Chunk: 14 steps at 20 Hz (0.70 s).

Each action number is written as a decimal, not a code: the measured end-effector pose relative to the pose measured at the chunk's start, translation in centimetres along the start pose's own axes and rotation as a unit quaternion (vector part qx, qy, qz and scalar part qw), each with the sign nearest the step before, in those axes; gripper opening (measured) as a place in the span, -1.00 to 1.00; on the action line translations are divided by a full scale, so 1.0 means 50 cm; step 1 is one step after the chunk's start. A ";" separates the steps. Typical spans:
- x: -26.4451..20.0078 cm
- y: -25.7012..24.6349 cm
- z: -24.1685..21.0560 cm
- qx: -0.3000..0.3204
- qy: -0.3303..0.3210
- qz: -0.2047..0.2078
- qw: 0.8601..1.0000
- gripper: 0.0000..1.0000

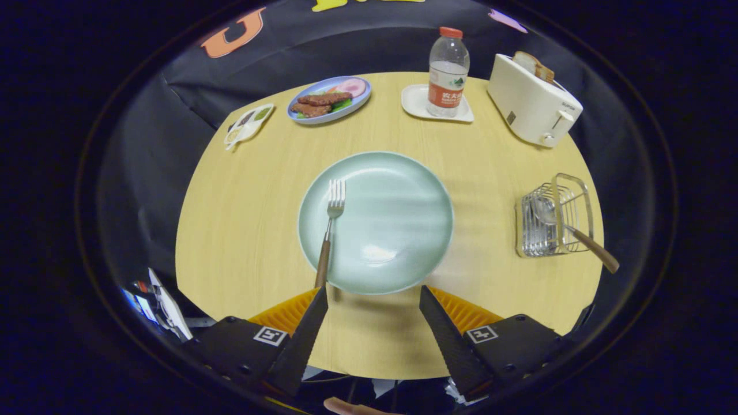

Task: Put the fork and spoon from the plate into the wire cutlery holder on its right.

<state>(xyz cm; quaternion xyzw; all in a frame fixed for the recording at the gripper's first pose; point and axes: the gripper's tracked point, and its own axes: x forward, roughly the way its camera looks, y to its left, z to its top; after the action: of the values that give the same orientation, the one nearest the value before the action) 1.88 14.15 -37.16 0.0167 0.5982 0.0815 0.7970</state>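
gripper (373, 294) hangs with jaws wide, holding nothing, at the near rim of the round glossy plate (392, 230); fork (329, 230) lies across its left edge, spoon (568, 227) sits in the wire holder (554, 216) well to the right.

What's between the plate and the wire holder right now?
Nothing: in the gripper view, bare table separates the plate from the holder, which already has the spoon. The open gripper holds nothing.

Toaster (533, 106), water bottle (448, 72) on saucer (418, 102) — food plate (330, 99), sauce dish (249, 124)
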 end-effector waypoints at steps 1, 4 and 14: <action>0.010 0.010 -0.004 0.002 0.004 -0.006 1.000 0.93; 0.034 0.056 -0.009 0.010 0.017 -0.012 1.000 0.89; 0.110 0.120 -0.022 0.014 0.044 -0.063 0.997 0.26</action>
<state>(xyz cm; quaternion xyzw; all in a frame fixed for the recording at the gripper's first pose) 1.65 20.81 -41.96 -0.0134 0.6333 0.0240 0.7734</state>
